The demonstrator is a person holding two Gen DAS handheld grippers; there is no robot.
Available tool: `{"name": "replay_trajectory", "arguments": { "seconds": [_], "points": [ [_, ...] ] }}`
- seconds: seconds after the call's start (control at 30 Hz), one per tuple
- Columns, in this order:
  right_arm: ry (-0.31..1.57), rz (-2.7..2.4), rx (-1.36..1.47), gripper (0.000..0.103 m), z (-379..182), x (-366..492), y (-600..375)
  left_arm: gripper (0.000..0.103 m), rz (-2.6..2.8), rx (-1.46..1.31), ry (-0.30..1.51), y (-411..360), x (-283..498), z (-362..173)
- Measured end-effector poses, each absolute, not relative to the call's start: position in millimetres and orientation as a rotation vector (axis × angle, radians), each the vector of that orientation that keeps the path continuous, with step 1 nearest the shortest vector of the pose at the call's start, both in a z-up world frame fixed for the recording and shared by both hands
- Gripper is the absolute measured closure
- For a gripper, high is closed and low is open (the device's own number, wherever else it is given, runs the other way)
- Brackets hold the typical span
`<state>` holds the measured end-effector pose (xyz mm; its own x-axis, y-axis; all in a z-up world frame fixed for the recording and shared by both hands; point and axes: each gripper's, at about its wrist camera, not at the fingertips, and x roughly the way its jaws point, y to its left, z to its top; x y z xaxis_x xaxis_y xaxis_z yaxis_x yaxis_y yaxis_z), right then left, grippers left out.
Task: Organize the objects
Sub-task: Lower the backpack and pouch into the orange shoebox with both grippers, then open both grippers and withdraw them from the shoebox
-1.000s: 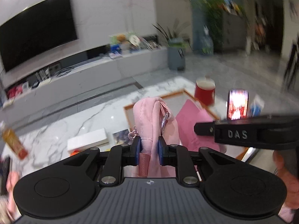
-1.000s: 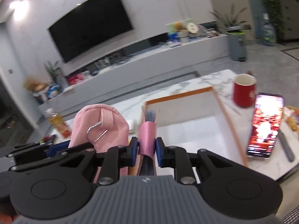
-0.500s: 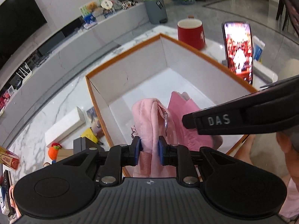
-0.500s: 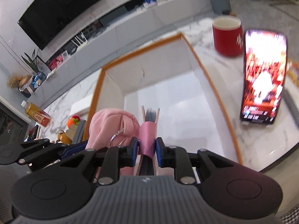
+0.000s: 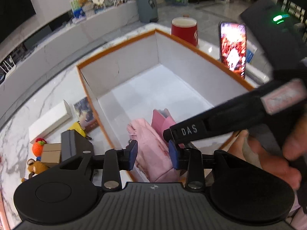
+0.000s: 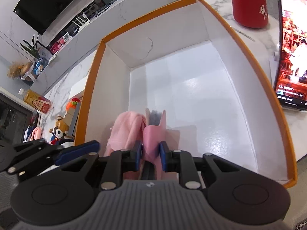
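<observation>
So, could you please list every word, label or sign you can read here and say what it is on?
"DAS": on the right gripper finger.
Red mug: white characters, too stylised to read.
Phone: caption text too small.
Yellow bottle: label too blurred.

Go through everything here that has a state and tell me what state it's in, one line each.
Left claw: jaws just opened, pads off the pink pouch.
Pink pouch: lying inside the box, near corner.
Right claw: shut on the pink notebook.
Pink notebook: upright, low in the box.
Box: open, no lid on.
Phone: screen lit, propped up.
Red mug: upright.
</observation>
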<state>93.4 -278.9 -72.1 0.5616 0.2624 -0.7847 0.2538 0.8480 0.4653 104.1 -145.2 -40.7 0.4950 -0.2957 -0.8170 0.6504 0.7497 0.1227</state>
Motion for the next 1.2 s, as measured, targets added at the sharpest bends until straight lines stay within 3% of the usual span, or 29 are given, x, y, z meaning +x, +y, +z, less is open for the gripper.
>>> {"name": "replay_trajectory", "arguments": {
  "seconds": [0.13,0.3,0.5,0.9,1.0,1.13,1.2],
  "points": [
    [0.989,-0.003,0.51,0.081,-65.9,95.3,-268.5,0.054,-0.61,0.326,0.824,-111.2,91.1,-26.1],
    [1.018,0.013,0.408,0.081,-60.4,100.8,-249.3,0.054,-0.604,0.193,0.866,-84.0,95.5,-27.0],
    [1.052,0.005,0.294,0.08,-60.8,106.3,-226.3,0.061,-0.599,0.085,0.914,-72.3,103.0,-42.9],
    [1.034,-0.004,0.432,0.078,-51.6,93.1,-242.1,0.061,-0.619,0.003,0.897,-56.6,97.4,-47.1],
    [1.023,0.008,0.481,0.091,-51.3,90.3,-246.6,0.061,-0.619,-0.008,0.887,-53.7,96.6,-44.8],
    [1.012,0.026,0.502,0.091,-53.3,90.9,-243.6,0.062,-0.626,-0.009,0.893,-55.8,98.0,-46.2],
    [1.01,0.032,0.508,0.091,-54.1,91.7,-242.9,0.068,-0.634,-0.016,0.907,-57.7,99.3,-48.6]
  ]
}}
